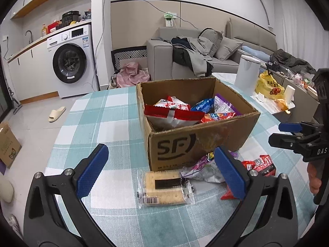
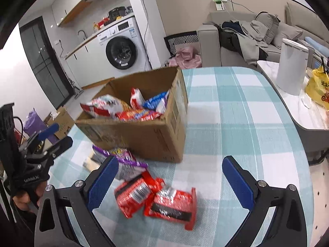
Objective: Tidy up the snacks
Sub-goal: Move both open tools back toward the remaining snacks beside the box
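Note:
A cardboard box (image 1: 197,142) marked SF stands on the checked tablecloth and holds several snack packets (image 1: 174,111). It also shows in the right wrist view (image 2: 156,138). My left gripper (image 1: 160,170) is open, its jaws either side of a clear packet of crackers (image 1: 164,187) lying in front of the box. A purple packet (image 1: 203,166) lies beside it. My right gripper (image 2: 170,181) is open above two red packets (image 2: 156,197) on the cloth. The right gripper also shows at the right edge of the left wrist view (image 1: 296,133).
A white canister (image 2: 292,65) and a yellow bag (image 2: 318,88) stand on a side table at the right. A sofa (image 1: 205,51) with clothes and a washing machine (image 1: 72,61) are behind. A cardboard carton (image 1: 8,144) sits on the floor at the left.

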A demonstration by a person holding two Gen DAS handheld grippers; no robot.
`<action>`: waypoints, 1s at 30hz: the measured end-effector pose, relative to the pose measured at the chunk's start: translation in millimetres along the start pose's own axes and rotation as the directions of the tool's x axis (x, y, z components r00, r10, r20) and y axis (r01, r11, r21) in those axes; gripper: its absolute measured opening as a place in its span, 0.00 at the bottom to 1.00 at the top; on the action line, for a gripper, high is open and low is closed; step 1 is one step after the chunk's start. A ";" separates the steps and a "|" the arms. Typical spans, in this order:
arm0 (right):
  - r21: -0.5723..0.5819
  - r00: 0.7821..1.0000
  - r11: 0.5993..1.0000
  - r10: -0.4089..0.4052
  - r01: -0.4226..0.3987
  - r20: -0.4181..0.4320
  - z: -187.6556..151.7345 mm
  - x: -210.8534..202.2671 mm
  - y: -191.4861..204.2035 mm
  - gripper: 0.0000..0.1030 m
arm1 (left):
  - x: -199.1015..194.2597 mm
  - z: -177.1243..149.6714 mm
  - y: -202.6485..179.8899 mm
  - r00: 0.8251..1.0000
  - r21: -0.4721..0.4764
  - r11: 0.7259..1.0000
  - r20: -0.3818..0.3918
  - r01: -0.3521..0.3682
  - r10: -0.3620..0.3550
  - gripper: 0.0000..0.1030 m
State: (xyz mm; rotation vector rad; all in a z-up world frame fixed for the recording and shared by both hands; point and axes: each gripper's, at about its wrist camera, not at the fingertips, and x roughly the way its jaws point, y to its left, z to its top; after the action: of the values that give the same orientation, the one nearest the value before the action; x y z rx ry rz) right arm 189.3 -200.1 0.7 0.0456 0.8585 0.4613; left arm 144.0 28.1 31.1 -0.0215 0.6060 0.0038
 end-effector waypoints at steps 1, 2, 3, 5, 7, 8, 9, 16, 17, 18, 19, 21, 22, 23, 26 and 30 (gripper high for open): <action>-0.006 1.000 1.000 -0.003 0.003 -0.006 -2.6 1.1 -0.1 1.00 | -0.1 -3.6 -0.4 1.000 -0.003 1.000 -0.006 0.003 -0.004 0.99; -0.014 1.000 1.000 -0.003 0.003 -0.013 -5.8 1.8 -0.1 1.00 | 1.9 -4.9 -0.7 1.000 -0.003 1.000 -0.011 0.006 -0.006 0.99; -0.025 1.000 1.000 -0.005 0.004 -0.024 -10.4 2.3 -0.8 1.00 | 3.2 -6.0 -1.4 1.000 -0.004 1.000 -0.018 0.005 -0.005 0.99; -0.037 0.999 0.999 -0.011 0.009 -0.037 -16.3 5.0 -1.6 1.00 | 8.3 -7.6 -0.8 1.000 -0.001 1.000 -0.029 0.003 -0.003 0.99; -0.052 0.998 0.998 -0.026 0.023 -0.055 -22.6 8.4 -2.5 1.00 | 12.2 -9.8 0.5 0.999 -0.009 1.000 -0.041 0.000 0.000 0.99; -0.059 0.997 0.998 -0.035 0.031 -0.066 -25.1 10.3 -2.9 1.00 | 14.2 -9.4 1.5 0.999 -0.012 1.000 -0.044 0.003 -0.003 0.99; -0.066 0.996 0.997 -0.044 0.039 -0.079 -27.4 12.4 -3.3 1.00 | 15.7 -10.0 2.4 0.999 -0.017 1.000 -0.047 0.004 -0.005 0.99; -0.100 0.986 0.993 -0.071 0.057 -0.148 -37.0 24.9 -6.5 1.00 | 28.8 -15.1 7.0 0.996 -0.035 0.999 -0.084 0.003 -0.006 0.99; -0.103 0.985 0.993 -0.076 0.060 -0.152 -37.8 26.4 -6.7 1.00 | 30.3 -15.8 6.0 0.996 -0.031 1.000 -0.089 0.003 -0.006 0.99; -0.104 0.985 0.993 -0.079 0.063 -0.155 -38.5 27.7 -7.0 1.00 | 31.9 -16.6 5.3 0.996 -0.025 1.000 -0.091 0.004 -0.007 0.99; -0.103 0.984 0.993 -0.077 0.061 -0.162 -39.3 29.7 -7.8 1.00 | 33.6 -17.5 4.9 0.996 -0.020 1.000 -0.094 0.002 -0.004 0.99; -0.104 0.981 0.993 -0.077 0.059 -0.179 -41.8 34.3 -8.3 1.00 | 35.9 -19.1 4.5 0.995 -0.015 1.000 -0.101 -0.002 0.000 0.99; -0.107 0.980 0.992 -0.081 0.062 -0.184 -42.3 35.5 -7.8 1.00 | 38.3 -19.9 4.5 0.994 -0.012 1.000 -0.108 0.000 -0.002 0.99; -0.113 0.978 0.992 -0.085 0.064 -0.189 -43.3 36.9 -7.2 1.00 | 38.1 -21.4 4.3 0.994 -0.013 1.000 -0.111 0.001 -0.003 0.99; -0.120 0.977 0.991 -0.085 0.061 -0.198 -44.9 39.9 -5.9 1.00 | 41.4 -23.9 6.3 0.992 -0.023 1.000 -0.128 0.011 -0.014 0.99; -0.132 0.973 0.990 -0.084 0.056 -0.214 -46.6 45.3 -3.5 1.00 | 45.1 -28.7 8.3 0.990 -0.018 1.000 -0.143 0.008 -0.010 0.99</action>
State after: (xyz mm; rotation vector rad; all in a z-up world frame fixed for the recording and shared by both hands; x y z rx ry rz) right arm 181.7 -191.4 -63.3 -0.1534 1.0428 0.4584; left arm 164.7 35.7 -18.4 -0.0421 0.7497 -0.0012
